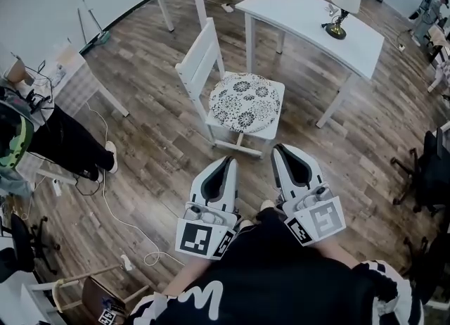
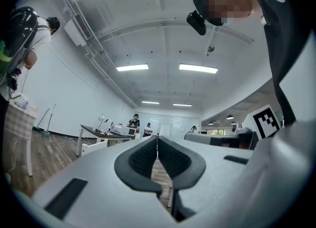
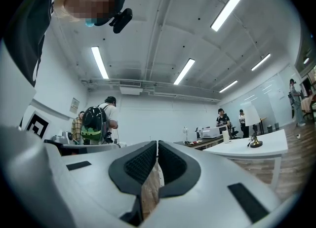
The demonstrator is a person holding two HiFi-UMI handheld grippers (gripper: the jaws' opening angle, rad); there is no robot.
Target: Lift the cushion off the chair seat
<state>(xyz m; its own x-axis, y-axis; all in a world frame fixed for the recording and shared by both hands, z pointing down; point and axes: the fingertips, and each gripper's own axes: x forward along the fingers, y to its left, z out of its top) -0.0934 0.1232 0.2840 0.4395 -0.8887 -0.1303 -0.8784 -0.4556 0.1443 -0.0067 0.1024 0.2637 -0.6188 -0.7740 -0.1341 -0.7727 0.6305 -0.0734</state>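
Cushion [image 1: 246,102] lay on the white chair [image 1: 199,60] seat, at the centre of the head view.
The left claw [image 1: 228,162] and right claw [image 1: 280,150] hung at lower centre, apart from the chair, each with jaws pressed together on nothing. Only the head view showed the cushion; both claw views showed ceiling lights [image 2: 197,68].

Head view steeply down, gripper views level, white table [image 1: 309,21] shared
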